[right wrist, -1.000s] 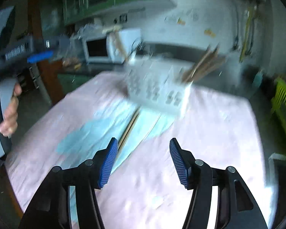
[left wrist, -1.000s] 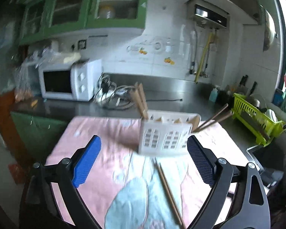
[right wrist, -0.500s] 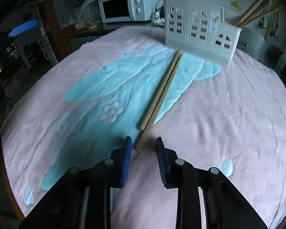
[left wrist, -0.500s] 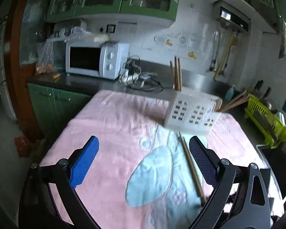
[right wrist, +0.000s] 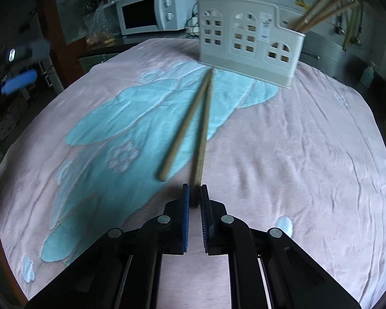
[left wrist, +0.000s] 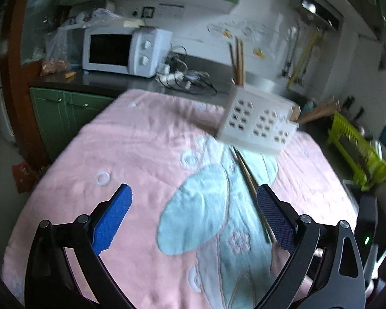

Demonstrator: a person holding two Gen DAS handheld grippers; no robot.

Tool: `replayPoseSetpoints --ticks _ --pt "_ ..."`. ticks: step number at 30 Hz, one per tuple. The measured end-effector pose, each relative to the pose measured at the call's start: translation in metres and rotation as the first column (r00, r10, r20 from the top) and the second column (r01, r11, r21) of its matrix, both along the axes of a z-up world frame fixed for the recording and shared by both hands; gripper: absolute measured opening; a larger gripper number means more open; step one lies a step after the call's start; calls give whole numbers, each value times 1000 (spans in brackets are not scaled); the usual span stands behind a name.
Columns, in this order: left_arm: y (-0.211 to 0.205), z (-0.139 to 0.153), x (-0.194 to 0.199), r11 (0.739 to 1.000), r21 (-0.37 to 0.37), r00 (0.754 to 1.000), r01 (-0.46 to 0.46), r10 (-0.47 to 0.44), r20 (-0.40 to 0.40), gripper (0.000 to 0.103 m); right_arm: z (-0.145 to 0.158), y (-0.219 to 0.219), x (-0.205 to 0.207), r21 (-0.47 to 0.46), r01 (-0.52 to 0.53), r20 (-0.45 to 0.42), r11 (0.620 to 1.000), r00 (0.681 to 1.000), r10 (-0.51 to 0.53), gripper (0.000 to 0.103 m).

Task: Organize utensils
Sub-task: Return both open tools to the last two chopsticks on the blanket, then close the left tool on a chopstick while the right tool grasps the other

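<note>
Two wooden chopsticks lie on the pink and blue cloth in front of a white utensil holder (right wrist: 247,49). My right gripper (right wrist: 194,193) is shut on the near end of the right chopstick (right wrist: 202,134); the left chopstick (right wrist: 185,126) lies free beside it. The holder (left wrist: 257,123) has several chopsticks standing in it, some at its left end (left wrist: 238,61) and some at its right end (right wrist: 319,7). My left gripper (left wrist: 193,213) is open and empty, above the cloth to the left of the chopsticks (left wrist: 249,182).
A white microwave (left wrist: 123,51) and a tangle of cables (left wrist: 185,79) sit on the counter behind the table. A yellow-green dish rack (left wrist: 355,152) stands to the right. The cloth (right wrist: 296,154) covers the table (left wrist: 103,134).
My right gripper has closed from wide open and moved down onto the end of the right chopstick, whose near end has shifted apart from the other. My left gripper has drawn back and left.
</note>
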State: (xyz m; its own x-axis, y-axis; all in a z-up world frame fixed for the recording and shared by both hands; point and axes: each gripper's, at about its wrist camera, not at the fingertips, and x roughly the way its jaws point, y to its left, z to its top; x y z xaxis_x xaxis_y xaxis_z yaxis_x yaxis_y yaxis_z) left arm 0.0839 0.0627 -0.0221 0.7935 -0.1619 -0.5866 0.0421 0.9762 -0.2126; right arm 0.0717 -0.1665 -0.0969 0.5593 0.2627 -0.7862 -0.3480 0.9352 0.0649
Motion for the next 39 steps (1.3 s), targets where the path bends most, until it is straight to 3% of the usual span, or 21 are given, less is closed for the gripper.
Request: replayPoseSetpoints --ticks 10,14,20,24,32,39 --pt "-71 -35 13 985 135 989 107 -91 -118 97 0 -35 4 47 62 -20 997 998 -61 7" --pt "-95 -43 13 973 178 984 145 -123 -130 96 -1 -47 6 93 67 -42 993 997 -63 7" --pt "-118 -55 22 974 152 972 168 -139 -189 79 -1 -54 6 115 63 -43 991 997 -58 7" --pt "-131 -65 26 966 181 966 187 -148 -212 66 -2 -59 7 136 57 -47 989 998 -51 7" --pt "-138 -79 36 963 188 956 195 -144 -255 54 -2 -64 9 153 38 -52 988 998 -30 7" --pt "-122 -80 40 961 220 962 166 -109 -249 44 -2 -64 9 145 36 -48 989 998 -30 7"
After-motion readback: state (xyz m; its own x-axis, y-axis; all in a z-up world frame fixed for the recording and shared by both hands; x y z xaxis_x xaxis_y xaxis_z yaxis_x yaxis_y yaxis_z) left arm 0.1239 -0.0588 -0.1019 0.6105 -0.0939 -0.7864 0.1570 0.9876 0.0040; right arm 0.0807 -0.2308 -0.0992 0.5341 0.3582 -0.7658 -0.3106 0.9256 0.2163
